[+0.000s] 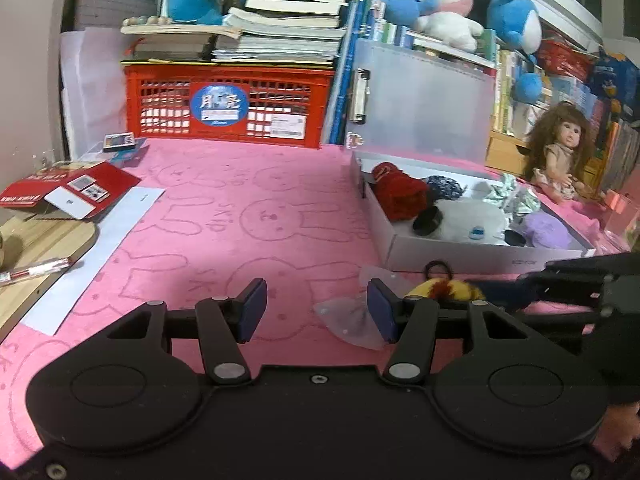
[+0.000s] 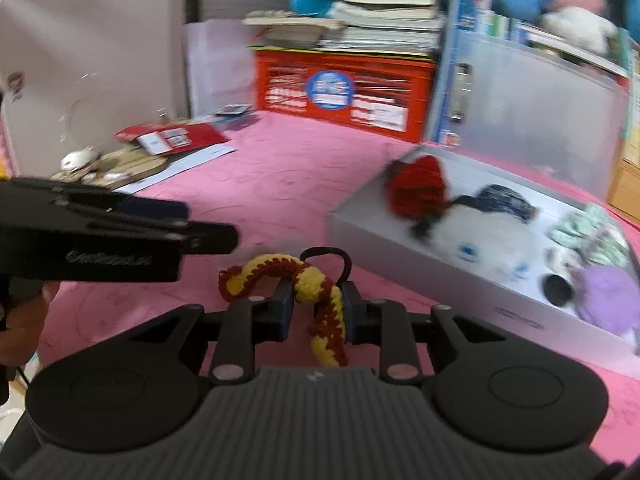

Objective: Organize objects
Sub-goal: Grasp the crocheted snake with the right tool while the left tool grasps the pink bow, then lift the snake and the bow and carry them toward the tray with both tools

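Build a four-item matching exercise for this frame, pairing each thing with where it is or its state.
Things:
1. crocheted scrunchie
2. doll
3. left gripper
4. purple pompom

Places or states:
A. inside the white box
B. open, holding nothing
C. clamped in the right gripper
D. sitting behind the box, by the bookshelf

Pairs: 1-C, 2-D, 3-B, 4-A

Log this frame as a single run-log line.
left gripper: open, empty, over pink mat | right gripper: shut on yellow-red crochet hair tie | white box: open, holds other knit items
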`<state>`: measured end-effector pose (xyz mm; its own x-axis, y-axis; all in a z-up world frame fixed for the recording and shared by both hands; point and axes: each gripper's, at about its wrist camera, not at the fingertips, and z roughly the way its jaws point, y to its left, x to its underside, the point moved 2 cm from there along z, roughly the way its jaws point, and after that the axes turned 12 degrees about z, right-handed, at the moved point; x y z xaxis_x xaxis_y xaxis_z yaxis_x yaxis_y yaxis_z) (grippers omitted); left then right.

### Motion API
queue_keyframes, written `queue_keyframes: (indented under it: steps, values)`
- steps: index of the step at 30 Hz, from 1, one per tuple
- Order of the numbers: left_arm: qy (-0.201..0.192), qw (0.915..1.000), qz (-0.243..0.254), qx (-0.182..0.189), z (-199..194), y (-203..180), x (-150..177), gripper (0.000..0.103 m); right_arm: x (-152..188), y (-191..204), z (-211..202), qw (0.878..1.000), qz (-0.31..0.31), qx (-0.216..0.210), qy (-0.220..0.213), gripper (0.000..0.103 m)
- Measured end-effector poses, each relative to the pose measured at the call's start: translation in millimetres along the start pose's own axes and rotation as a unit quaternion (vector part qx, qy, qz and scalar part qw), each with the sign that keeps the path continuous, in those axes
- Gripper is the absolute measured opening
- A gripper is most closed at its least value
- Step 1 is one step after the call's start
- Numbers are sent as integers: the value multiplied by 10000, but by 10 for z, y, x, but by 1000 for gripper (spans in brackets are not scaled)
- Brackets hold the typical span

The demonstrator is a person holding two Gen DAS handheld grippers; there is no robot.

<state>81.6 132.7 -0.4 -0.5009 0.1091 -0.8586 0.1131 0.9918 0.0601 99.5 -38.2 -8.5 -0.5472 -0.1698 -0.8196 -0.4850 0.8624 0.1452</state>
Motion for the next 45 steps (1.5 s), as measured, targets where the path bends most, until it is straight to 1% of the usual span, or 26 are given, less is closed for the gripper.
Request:
queue_keyframes:
  steps: [3,7,9,13,16,17,19,20,21,28,36,42,45]
  values:
    - [18,9999,108,123,36,-85,-9,54,-26,-164,-104,9994,148,309,-98,30]
    - [128,9992,261,282,120,-220,-14,54,-52,-379,-195,9974,354,596,-209,31]
    - [198,9988,294,333,176,-270,-17,55,-51,-464,-233,9965,440,675,-242,31]
    - [296,9985,365,281,297,-339,-35,57,-23,-559,-283,9953,529,780,-241,32]
    - [335,9983,405,239,355,-381,-39,56,13,-584,-308,9950,526,816,-229,32]
    - [336,9982,437,218,360,-396,-40,51,22,-596,-315,9949,534,828,-234,32]
    - [331,9980,501,204,356,-434,-43,26,31,-610,-326,9946,572,834,-236,32]
    - [325,9979,517,211,347,-450,-47,21,35,-619,-333,9944,594,837,-242,32]
    - [315,9979,509,247,337,-466,-48,19,37,-628,-339,9942,614,842,-252,32]
    - [284,9974,528,410,275,-587,-62,17,51,-705,-403,9917,783,976,-303,28]
    - [239,9960,666,542,181,-748,-61,17,93,-803,-521,9892,1013,986,-391,25]
    - [224,9955,749,533,123,-785,-38,17,140,-820,-546,9899,1106,789,-404,25]
    - [205,9953,753,565,103,-783,-35,18,153,-794,-523,9907,1068,743,-392,31]
